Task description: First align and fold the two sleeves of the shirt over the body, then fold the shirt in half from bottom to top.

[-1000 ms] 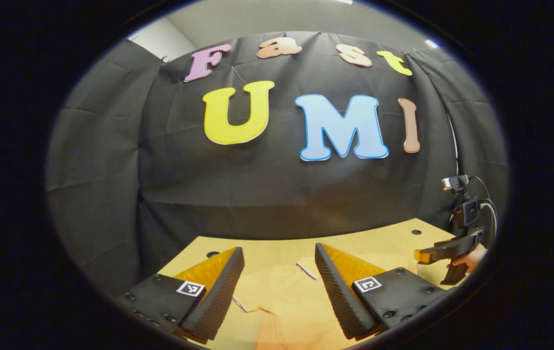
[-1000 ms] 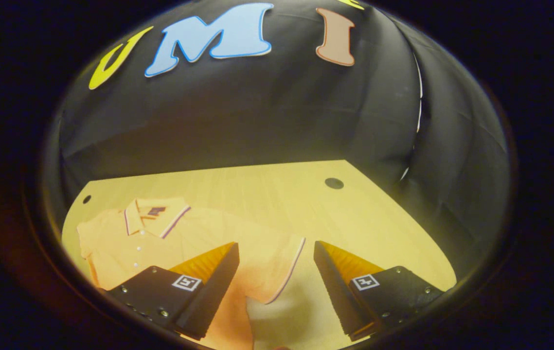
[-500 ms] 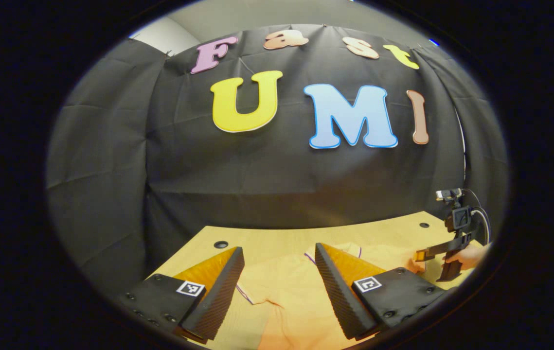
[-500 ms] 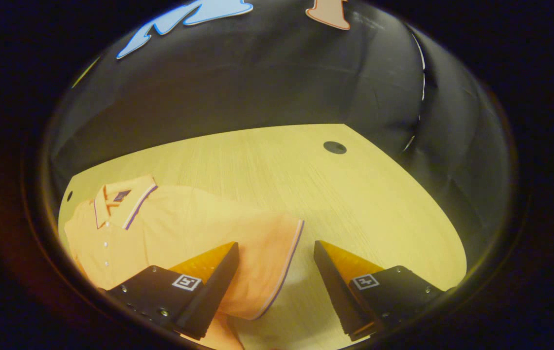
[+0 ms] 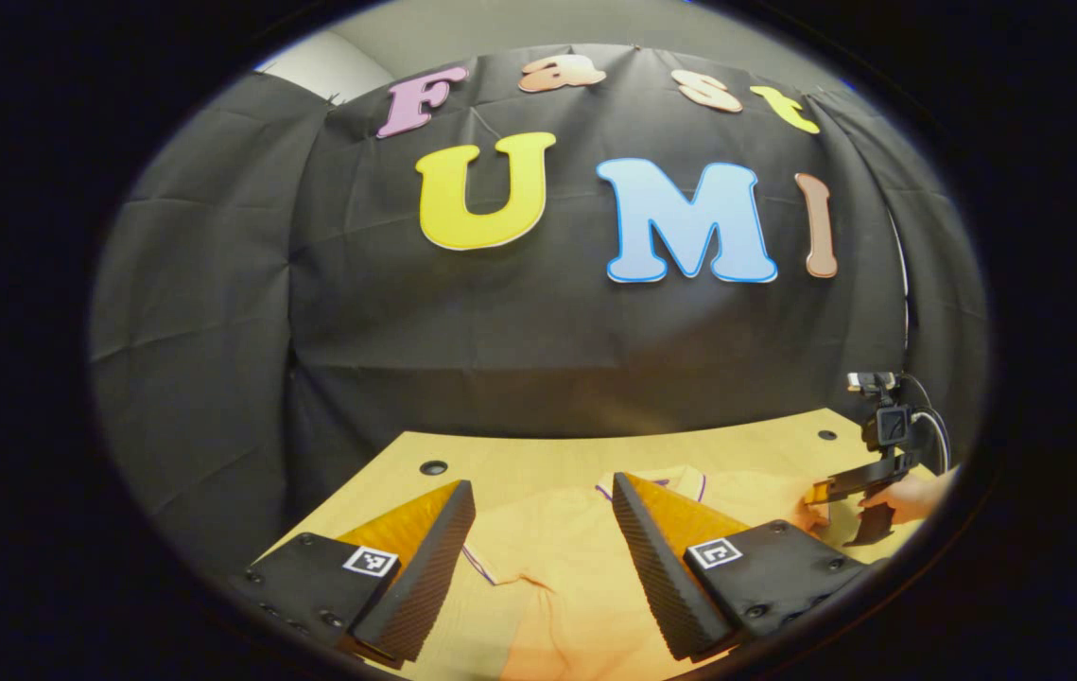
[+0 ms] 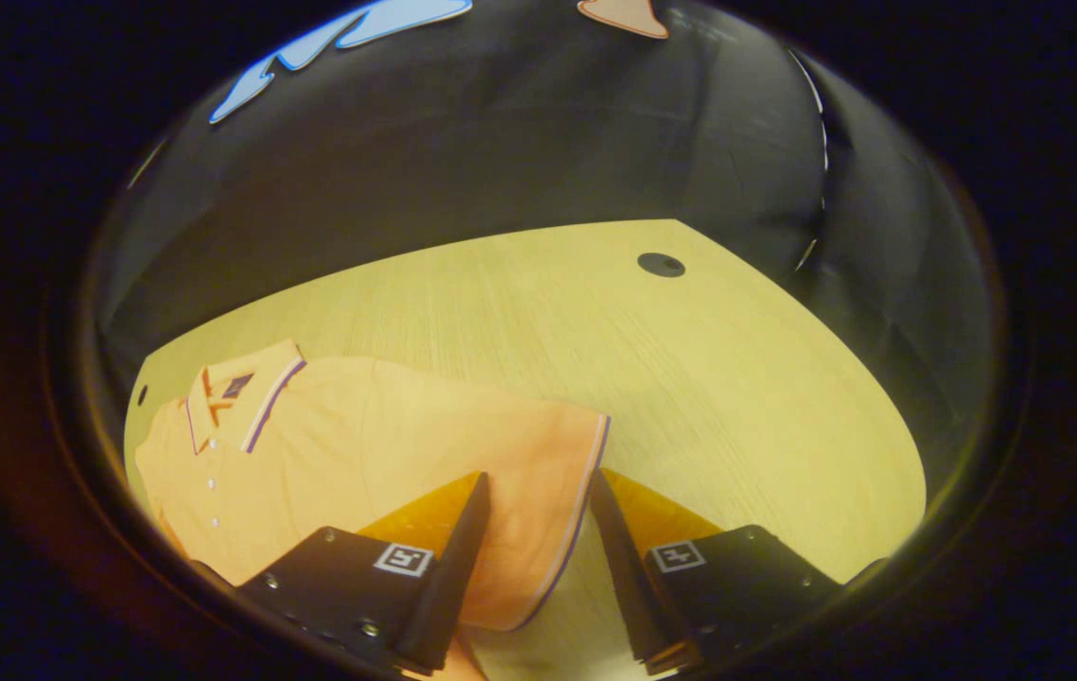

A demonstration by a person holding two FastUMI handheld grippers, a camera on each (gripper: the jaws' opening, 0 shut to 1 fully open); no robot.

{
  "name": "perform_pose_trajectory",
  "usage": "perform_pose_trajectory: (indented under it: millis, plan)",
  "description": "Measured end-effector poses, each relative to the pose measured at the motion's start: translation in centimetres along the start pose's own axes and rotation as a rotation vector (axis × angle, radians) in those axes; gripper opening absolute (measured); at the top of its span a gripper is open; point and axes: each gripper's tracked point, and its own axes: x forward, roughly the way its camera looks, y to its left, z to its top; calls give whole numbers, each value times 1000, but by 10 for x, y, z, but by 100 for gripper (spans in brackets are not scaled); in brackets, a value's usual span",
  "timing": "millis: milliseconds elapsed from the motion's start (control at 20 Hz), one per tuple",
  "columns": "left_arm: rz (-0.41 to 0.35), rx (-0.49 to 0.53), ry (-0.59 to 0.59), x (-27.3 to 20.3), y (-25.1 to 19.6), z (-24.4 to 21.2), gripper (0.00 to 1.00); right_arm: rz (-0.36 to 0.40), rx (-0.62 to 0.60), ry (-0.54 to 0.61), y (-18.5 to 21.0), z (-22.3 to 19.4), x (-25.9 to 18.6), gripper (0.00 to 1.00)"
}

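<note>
The shirt (image 6: 377,454) lies flat toward the tabletop's (image 6: 670,378) left edge, both grippers (image 5: 543,558) (image 6: 533,558) open and empty astride its sleeves (image 6: 547,492); shallow bites could slip.

bare table (image 6: 689,378) right of shirt (image 6: 387,445)

Shirt (image 6: 377,454) hem hidden behind fingers (image 6: 448,567)

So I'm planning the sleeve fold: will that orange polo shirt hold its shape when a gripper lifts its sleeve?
Probably not. The orange polo shirt lies flat with soft wrinkles on the wooden table, so it likely droops. The sleeve between the right gripper fingers looks thin and light, and probably lifts easily. The cloth may drag rather than slide.
</note>
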Motion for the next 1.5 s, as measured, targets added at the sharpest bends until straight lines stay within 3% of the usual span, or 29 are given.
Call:
perform_pose_trajectory:
  millis: [50, 150, 200, 300, 350, 400, 700, 1000, 1050, 1100, 1250, 1350, 1500]
  plan:
    - [1, 1, 0, -1, 1, 0, 99, 2, 13, 4, 0, -4, 2, 47]
    - [7, 4, 2, -3, 3, -2, 99, 9, 49, 11, -2, -2, 2, 24]
    - [12, 4, 2, -4, 4, -2, 99, 15, 70, 17, -1, -1, 2, 16]
    - [19, -3, 1, -5, 7, -3, 95, 28, 94, 33, -1, 0, 2, 14]
    - [20, -7, 0, -5, 8, -4, 99, 27, 109, 43, -1, 0, 5, 14]
    - [19, -12, -1, -4, 9, -5, 99, 23, 119, 41, 0, 1, 5, 2]
    - [22, -24, -9, 2, 16, -8, 95, 15, 9, -8, 11, 15, -8, 2]
    - [26, -41, -9, 3, 24, -13, 92, 90, -60, -75, 48, 39, -35, 2]
    - [27, -45, -3, 5, 26, -15, 99, 106, -63, -81, 56, 40, -39, 2]
    - [25, -48, 4, 8, 29, -19, 96, 123, -62, -84, 64, 42, -43, 2]
    - [27, -58, 13, 17, 38, -29, 99, 148, -85, -88, 85, 40, -51, 2]
    - [16, -66, 25, 27, 44, -39, 92, 146, -117, -95, 96, 36, -55, 2]
    - [-4, -69, 56, 42, 57, -55, 96, 155, -152, -84, 115, 25, -62, 2]
